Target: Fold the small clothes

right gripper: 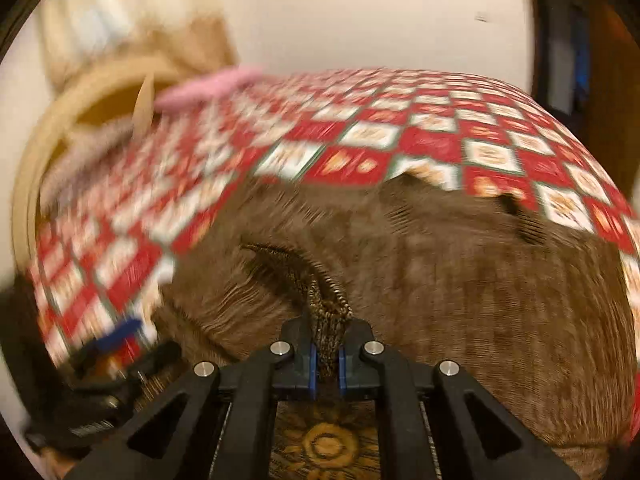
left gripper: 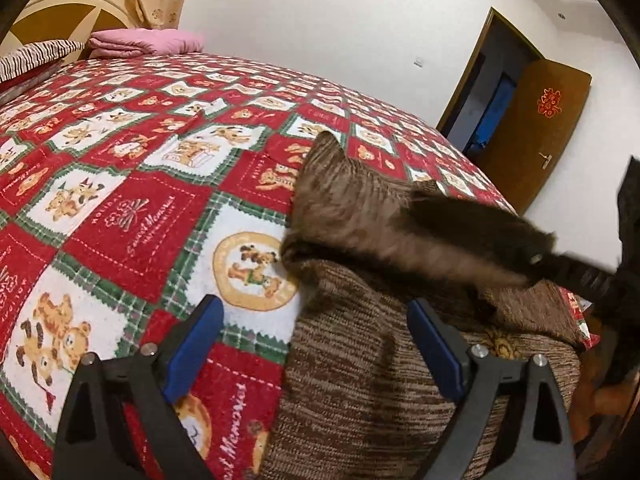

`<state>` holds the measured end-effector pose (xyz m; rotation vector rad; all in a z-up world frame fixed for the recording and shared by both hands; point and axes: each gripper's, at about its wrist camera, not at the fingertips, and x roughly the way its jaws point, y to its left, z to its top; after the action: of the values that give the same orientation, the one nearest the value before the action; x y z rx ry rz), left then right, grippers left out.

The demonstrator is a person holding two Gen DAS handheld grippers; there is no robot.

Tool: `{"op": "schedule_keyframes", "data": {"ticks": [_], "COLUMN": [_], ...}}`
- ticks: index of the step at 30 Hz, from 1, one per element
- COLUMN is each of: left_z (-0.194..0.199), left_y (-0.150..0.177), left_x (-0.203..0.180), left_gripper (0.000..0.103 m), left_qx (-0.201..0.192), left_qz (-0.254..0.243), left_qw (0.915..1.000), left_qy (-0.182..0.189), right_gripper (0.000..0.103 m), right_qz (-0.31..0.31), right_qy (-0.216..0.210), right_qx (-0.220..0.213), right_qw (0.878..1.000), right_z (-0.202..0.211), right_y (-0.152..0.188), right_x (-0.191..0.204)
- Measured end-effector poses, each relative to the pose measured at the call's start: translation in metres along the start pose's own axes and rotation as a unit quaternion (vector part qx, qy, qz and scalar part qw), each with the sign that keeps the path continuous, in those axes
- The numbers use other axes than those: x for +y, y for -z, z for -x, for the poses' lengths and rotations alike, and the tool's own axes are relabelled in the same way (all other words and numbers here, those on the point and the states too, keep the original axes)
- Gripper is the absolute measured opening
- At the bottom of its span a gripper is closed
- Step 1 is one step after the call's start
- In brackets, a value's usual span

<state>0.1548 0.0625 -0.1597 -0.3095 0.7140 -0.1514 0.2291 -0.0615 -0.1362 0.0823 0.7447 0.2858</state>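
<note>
One brown knit garment (left gripper: 360,360) on red-checked bedspread (left gripper: 140,208). Two tools: left tool (left gripper: 316,344) wide open, empty, angled down; right tool (right gripper: 328,354) at 3 o'clock, clamped on garment's edge.

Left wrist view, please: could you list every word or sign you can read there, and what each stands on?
"Sweet Memories": red squares of the bedspread.
"HOLIDAY": small stitching on the same squares, barely legible.
Red ornamental sign on the door: too small to read.
Right wrist view: blurred, nothing readable.

Open bedspread (left gripper: 132,184) left of garment (left gripper: 360,360)
</note>
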Motion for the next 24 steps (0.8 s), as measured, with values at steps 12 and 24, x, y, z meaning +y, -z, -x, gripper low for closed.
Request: {"op": "schedule_keyframes", "data": {"ticks": [12,24], "left_z": [-0.001,-0.029], "left_y": [0.0,-0.035], "left_x": [-0.002,-0.015], "left_gripper": [0.095,0.097], "left_qx": [0.003,0.056], "left_qz": [-0.005,-0.058], "left_qw": [0.9999,0.9874], "left_qy": [-0.009,-0.137], "right_gripper": [0.051,0.056], "right_qz": [-0.126,0.244], "right_qy": [0.043,0.073], "right_qx": [0.003,0.034], "right_qw": [0.991,0.966], "right_z": [0.021,0.006], "right_y": [0.032,0.014], "right_x": [-0.072,0.009]}}
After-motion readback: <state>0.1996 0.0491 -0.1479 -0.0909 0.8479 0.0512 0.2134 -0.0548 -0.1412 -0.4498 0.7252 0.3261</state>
